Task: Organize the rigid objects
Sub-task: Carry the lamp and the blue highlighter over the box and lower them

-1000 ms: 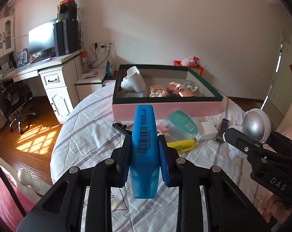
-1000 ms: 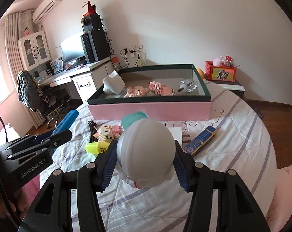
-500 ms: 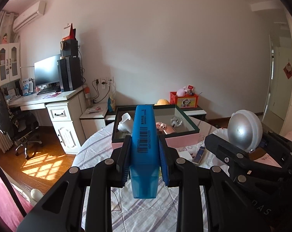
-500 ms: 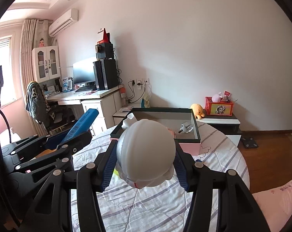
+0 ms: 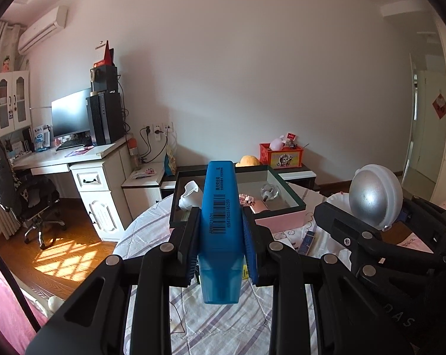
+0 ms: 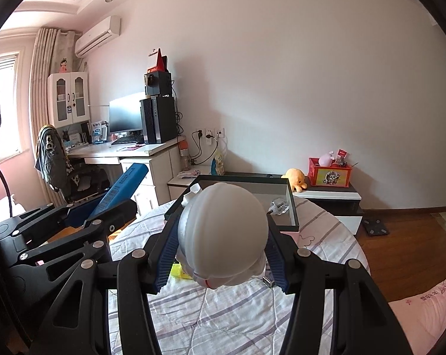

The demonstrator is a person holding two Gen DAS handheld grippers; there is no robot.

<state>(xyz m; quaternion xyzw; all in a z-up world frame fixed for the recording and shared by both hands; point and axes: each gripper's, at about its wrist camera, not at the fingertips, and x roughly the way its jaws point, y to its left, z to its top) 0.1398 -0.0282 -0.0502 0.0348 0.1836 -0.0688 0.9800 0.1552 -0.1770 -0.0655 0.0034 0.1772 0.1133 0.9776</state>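
While the blue highlighter [image 5: 221,230] stands clamped between the pads of the left gripper [image 5: 221,236] – raised above the striped bedspread [image 5: 223,322] – the right gripper [image 6: 221,236] grips a white-and-silver dome-shaped object [image 6: 223,233]. Farther off lies the pink, dark-rimmed box [image 5: 294,207], holding small items; a desk [image 5: 60,156] stands far left.

Striped quilted bed [image 5: 223,319] — pink box [image 5: 282,222], yellow item [image 6: 180,270]

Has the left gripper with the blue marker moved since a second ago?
Yes. The left gripper, shut on the blue marker, has risen and drawn back: the pink box looks smaller and farther.
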